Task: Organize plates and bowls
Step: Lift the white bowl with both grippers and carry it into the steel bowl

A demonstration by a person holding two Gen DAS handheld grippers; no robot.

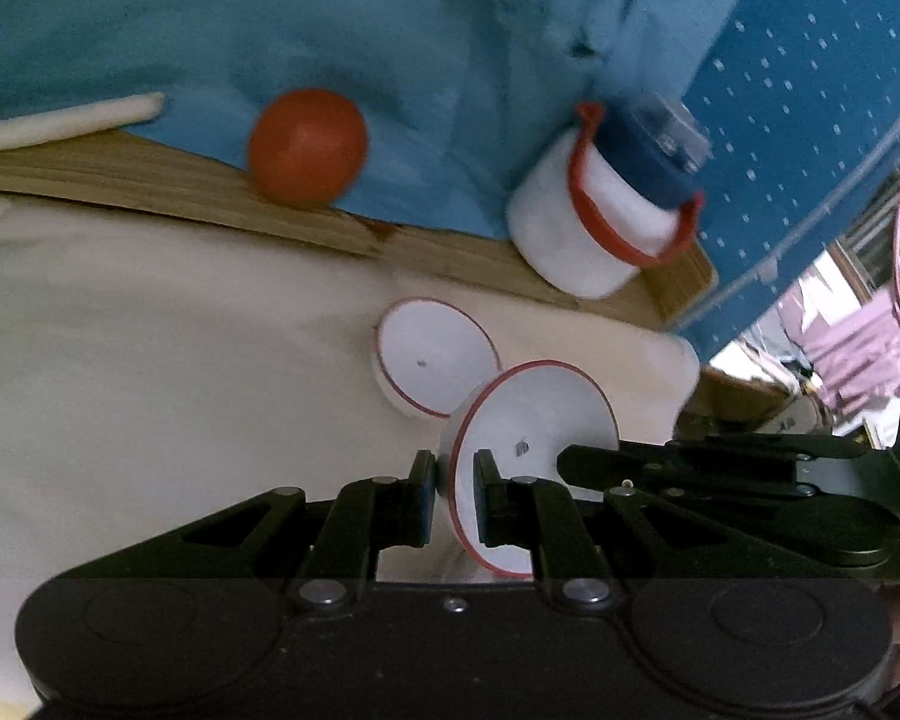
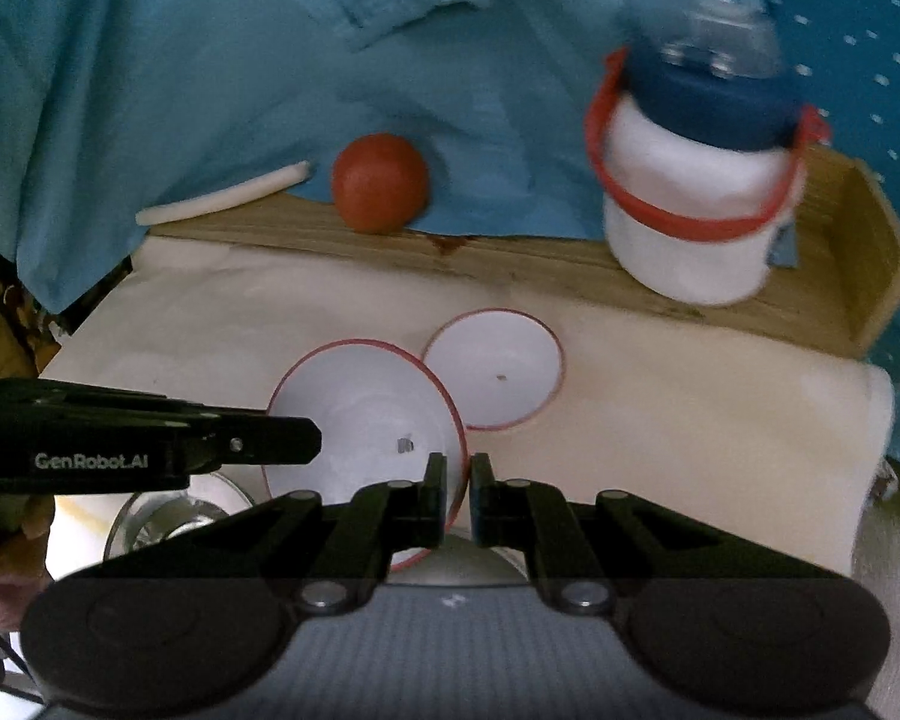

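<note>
The near bowl (image 1: 534,438) is white with a thin red rim and a small grey mark inside; it is tipped on edge above the cream-covered table (image 1: 150,360). The left gripper (image 1: 455,483) and right gripper (image 2: 457,483) each have their fingers clamped on its rim. A second matching bowl (image 2: 495,369) sits just behind it, near a jar (image 2: 699,198) and a ball (image 2: 381,183).

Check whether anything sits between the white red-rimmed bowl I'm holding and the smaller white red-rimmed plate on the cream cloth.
Nothing visible does. The white red-rimmed bowl, clamped by left gripper and right gripper, hangs beside the smaller white red-rimmed plate, only cream cloth between. A clear glass sits nearer, off that line.
</note>
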